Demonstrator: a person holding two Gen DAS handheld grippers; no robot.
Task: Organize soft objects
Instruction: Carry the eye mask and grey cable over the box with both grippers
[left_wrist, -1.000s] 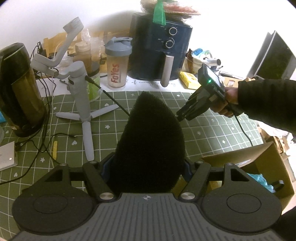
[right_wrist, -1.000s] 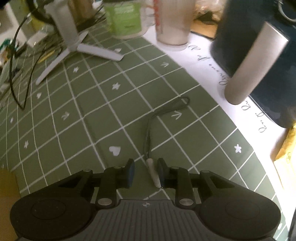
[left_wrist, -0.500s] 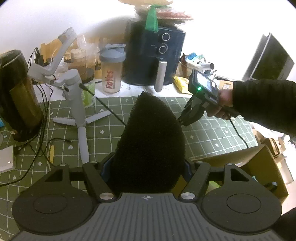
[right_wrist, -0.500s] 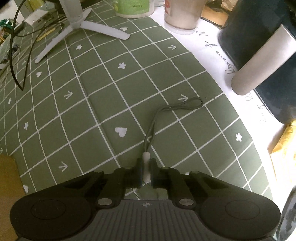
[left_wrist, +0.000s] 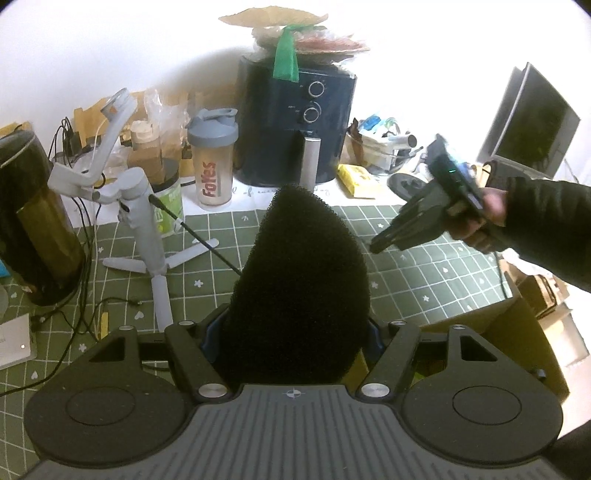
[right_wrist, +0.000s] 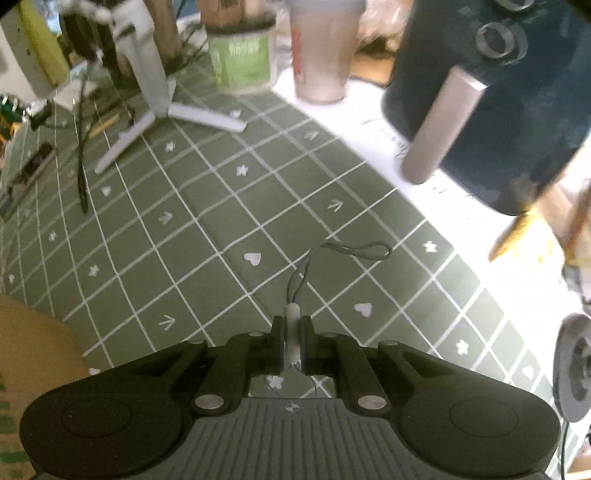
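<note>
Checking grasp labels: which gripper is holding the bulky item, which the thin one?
The left gripper holds the bulky one, a black sponge filling its jaws. The right gripper is shut on the small white tip of a thin looped cord.

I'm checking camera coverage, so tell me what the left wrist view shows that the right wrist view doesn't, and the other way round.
Only the left wrist view shows the black sponge clamped in the left gripper, the right gripper from outside with the hand holding it, the cardboard box and the monitor.

Only the right wrist view shows the right gripper shut on the small white tag of a thin grey cord.

Both show the green grid mat, the grey tripod stand, the shaker bottle and the dark air fryer.
</note>
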